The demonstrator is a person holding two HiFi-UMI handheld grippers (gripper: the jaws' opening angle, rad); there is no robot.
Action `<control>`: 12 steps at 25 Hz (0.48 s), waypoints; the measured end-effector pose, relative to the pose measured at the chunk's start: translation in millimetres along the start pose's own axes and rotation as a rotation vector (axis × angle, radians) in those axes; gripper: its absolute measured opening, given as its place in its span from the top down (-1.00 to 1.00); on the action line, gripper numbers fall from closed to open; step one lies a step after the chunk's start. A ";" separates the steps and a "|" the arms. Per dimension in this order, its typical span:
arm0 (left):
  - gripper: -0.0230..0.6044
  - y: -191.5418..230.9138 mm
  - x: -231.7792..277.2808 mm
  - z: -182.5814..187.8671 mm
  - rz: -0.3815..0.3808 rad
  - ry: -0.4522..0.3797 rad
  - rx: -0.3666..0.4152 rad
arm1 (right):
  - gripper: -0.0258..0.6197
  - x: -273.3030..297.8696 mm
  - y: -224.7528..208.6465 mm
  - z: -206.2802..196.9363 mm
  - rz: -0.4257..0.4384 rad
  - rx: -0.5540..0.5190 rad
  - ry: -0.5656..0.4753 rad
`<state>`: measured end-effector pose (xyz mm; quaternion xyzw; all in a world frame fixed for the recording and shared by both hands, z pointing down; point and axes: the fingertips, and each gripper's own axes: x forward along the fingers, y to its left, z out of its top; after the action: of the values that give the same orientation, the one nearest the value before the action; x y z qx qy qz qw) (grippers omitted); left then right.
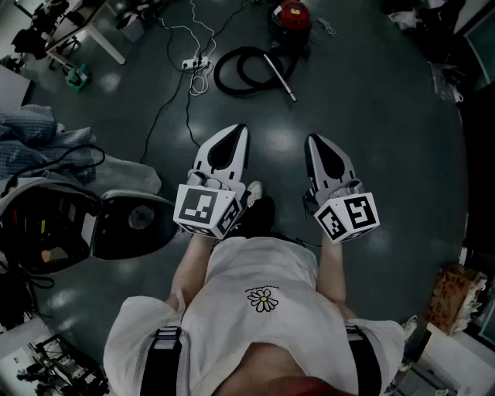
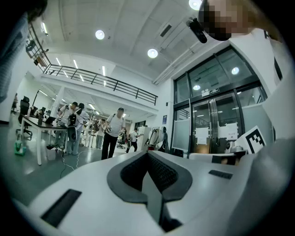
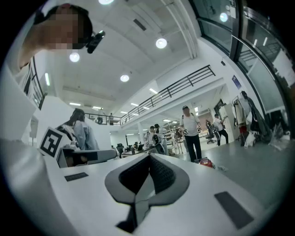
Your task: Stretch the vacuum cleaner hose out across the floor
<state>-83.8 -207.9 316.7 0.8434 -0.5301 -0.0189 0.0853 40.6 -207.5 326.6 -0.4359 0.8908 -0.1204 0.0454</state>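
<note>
In the head view a red vacuum cleaner (image 1: 291,15) stands on the dark floor at the far top. Its black hose (image 1: 240,71) lies coiled in a loop beside it, with the metal wand (image 1: 280,77) stretched toward me. My left gripper (image 1: 238,130) and right gripper (image 1: 312,141) are held level side by side, well short of the hose, both shut and empty. The left gripper view shows its jaws pressed together (image 2: 148,153). In the right gripper view the jaws (image 3: 149,156) are likewise together, and the red vacuum (image 3: 206,162) sits small on the floor ahead.
A white power strip (image 1: 195,63) with trailing cables lies left of the hose. An open black case (image 1: 46,232) and a blue cloth (image 1: 39,143) sit at my left, a table leg (image 1: 104,42) at top left. Several people (image 2: 113,133) stand ahead.
</note>
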 end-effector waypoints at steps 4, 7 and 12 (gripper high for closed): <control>0.91 48.1 58.7 -10.2 0.015 0.008 -0.037 | 0.88 66.9 -33.3 -9.6 -0.022 -0.127 0.031; 0.91 68.8 96.4 -24.6 0.025 0.021 -0.093 | 0.88 94.5 -58.5 -25.1 0.003 -0.090 0.061; 0.91 96.8 187.4 -21.4 0.025 0.019 -0.143 | 0.88 158.5 -123.2 -26.9 0.007 -0.083 0.148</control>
<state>-85.5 -414.4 364.6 0.8286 -0.5371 -0.0475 0.1506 32.3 -400.5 387.8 -0.4243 0.8974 -0.1151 -0.0385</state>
